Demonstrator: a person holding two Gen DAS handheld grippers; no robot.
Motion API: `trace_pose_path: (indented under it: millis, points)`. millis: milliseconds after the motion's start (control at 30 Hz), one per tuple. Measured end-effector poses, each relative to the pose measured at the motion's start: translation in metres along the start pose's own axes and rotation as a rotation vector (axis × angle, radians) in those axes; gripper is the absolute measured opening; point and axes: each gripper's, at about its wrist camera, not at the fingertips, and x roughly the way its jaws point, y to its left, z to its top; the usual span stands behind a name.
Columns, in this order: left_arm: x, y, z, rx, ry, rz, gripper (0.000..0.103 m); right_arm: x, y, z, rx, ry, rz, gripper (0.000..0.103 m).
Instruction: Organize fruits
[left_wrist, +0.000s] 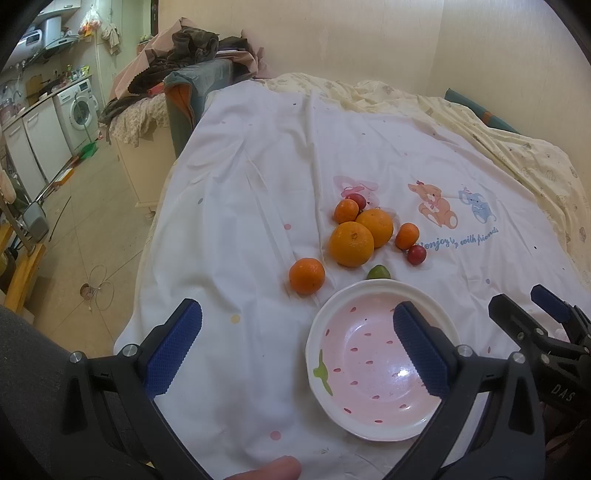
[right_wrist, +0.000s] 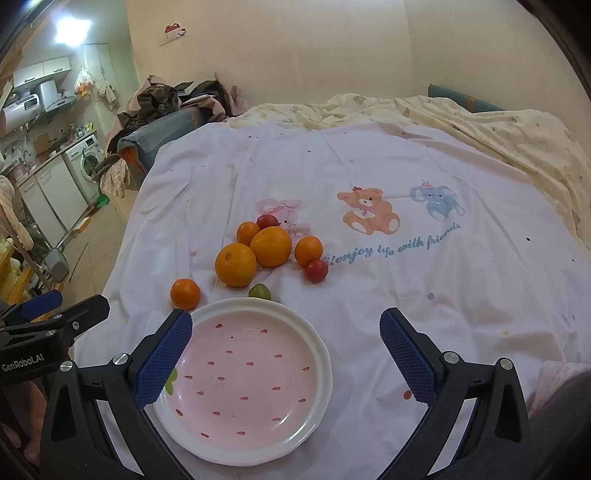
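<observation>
A pink strawberry-print plate (left_wrist: 373, 402) (right_wrist: 240, 373) lies empty on the white sheet near me. Beyond it sit two large oranges (left_wrist: 351, 243) (right_wrist: 236, 264), three small tangerines, the nearest one (left_wrist: 306, 275) (right_wrist: 185, 293) apart to the left, two red plums (left_wrist: 416, 254) (right_wrist: 316, 270) and a small green fruit (left_wrist: 378, 272) (right_wrist: 259, 291) at the plate's far rim. My left gripper (left_wrist: 295, 350) is open and empty above the plate's left side. My right gripper (right_wrist: 286, 354) is open and empty above the plate's right side.
The white cartoon-print sheet (left_wrist: 258, 184) (right_wrist: 443, 295) covers a bed, with a crumpled yellow blanket (right_wrist: 498, 129) at the back right. The bed's left edge drops to a tiled floor (left_wrist: 81, 229). A kitchen with a washing machine (left_wrist: 79, 109) is at far left.
</observation>
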Motion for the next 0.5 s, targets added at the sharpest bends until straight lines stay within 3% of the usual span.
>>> trace_pose_path:
  millis: [500]
  points:
    - [0.0018, 0.0005, -0.0002, 0.000, 0.008, -0.001, 0.102, 0.0005, -0.0023, -0.0005, 0.009, 0.000, -0.001, 0.103]
